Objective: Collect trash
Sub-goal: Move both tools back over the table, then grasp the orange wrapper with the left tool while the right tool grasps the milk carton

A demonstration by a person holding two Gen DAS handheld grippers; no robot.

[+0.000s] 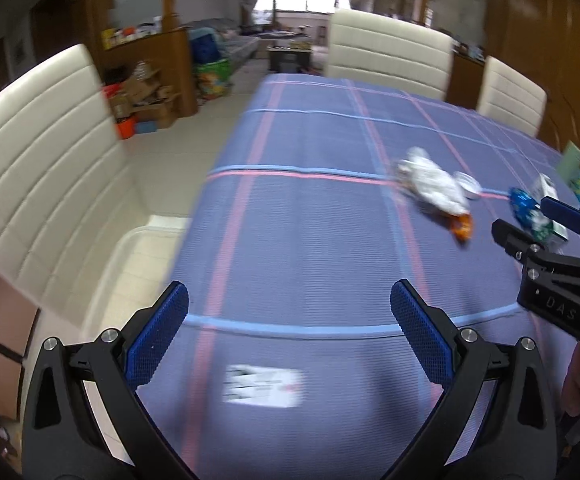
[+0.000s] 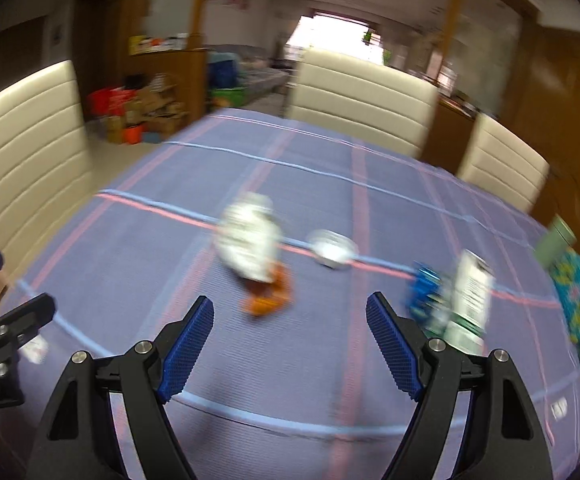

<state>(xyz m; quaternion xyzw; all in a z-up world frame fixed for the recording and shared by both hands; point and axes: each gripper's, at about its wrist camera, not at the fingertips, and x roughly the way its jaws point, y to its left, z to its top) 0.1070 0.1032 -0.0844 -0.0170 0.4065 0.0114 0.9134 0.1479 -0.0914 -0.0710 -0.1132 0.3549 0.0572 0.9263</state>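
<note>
Jaws spread & empty on L gripper (image 1: 290,312) & R gripper (image 2: 290,320), crumpled wrapper (image 2: 249,240), small clear cup (image 2: 332,250) looks empty, on tablecloth (image 2: 169,280)

Blurred, hidden or cut-off items:

- White crumpled wrapper (image 2: 249,240) with orange end, mid counter (image 1: 310,248): smeared by motion, print unreadable.
- Small round clear lid or cup (image 2: 332,250), just right of it: which one cannot be told.
- Blue packet (image 2: 424,292) and white-green carton (image 2: 470,296), right side: blurred; lower parts hidden behind a finger of the right hand-held gripper (image 2: 290,348).
- Patterned teal box (image 2: 578,300), far right: cut off by the frame edge.
- White printed slip (image 1: 263,386), near edge: text illegible.
- Left hand-held gripper (image 1: 290,340): body cut off below.
- Shelf clutter (image 1: 141,92), far left: too small to identify.
</note>
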